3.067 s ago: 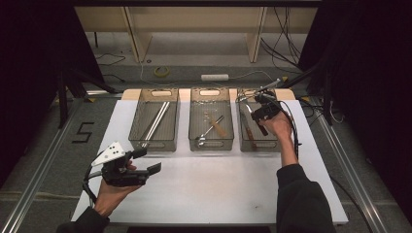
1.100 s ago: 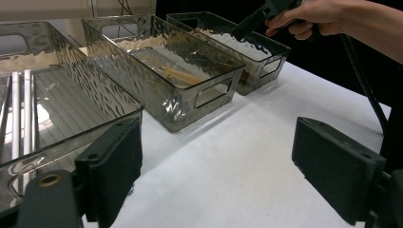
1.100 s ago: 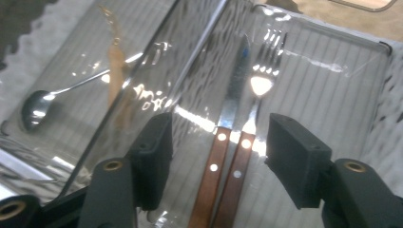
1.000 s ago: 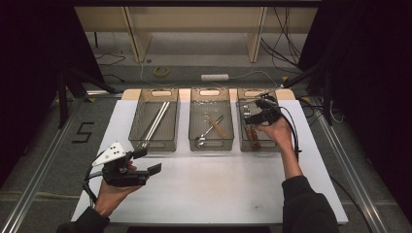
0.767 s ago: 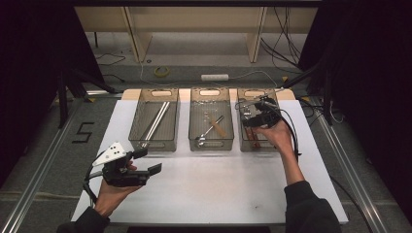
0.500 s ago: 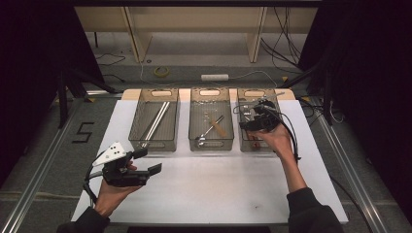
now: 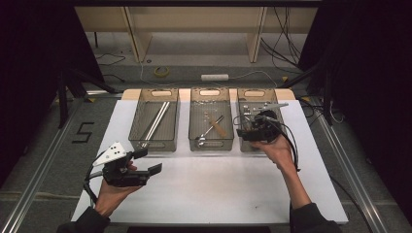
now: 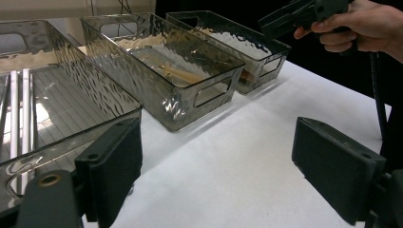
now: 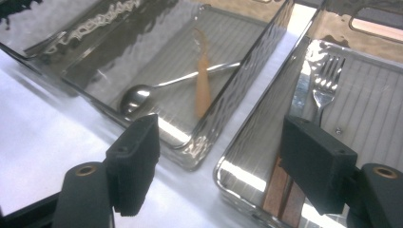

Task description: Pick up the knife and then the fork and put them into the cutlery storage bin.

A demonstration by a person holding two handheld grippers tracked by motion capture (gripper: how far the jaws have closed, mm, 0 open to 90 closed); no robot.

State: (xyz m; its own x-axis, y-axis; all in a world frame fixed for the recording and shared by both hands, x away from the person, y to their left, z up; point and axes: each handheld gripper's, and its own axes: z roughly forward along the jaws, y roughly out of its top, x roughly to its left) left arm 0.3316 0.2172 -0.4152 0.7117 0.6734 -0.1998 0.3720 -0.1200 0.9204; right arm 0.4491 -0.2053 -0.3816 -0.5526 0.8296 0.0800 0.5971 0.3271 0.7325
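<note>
Three clear bins stand in a row at the back of the white table. The left bin (image 7: 134, 120) holds metal rods (image 7: 156, 120). In the middle bin (image 7: 211, 147) lie a spoon (image 9: 138, 97) and a wooden utensil (image 9: 203, 85). A fork (image 9: 325, 80) and a wooden handle (image 9: 280, 190) lie in the right bin (image 7: 256, 89). My right gripper (image 7: 243, 130) hovers open over that bin's front left corner, nothing between its jaws (image 9: 223, 161). My left gripper (image 7: 148, 161) is held open and empty low over the table's front left, in front of the left bin (image 8: 71, 128).
The white table (image 7: 218, 189) stretches bare between the bins and the front edge. A cable (image 7: 291, 145) trails from the right gripper along the forearm. Dark floor, rails and loose cables surround the table. The other hand's gripper (image 8: 304, 14) shows at the upper right of the left gripper view.
My right gripper has come from above the back of the right bin toward its front left corner and lower. The left gripper has stayed where it was.
</note>
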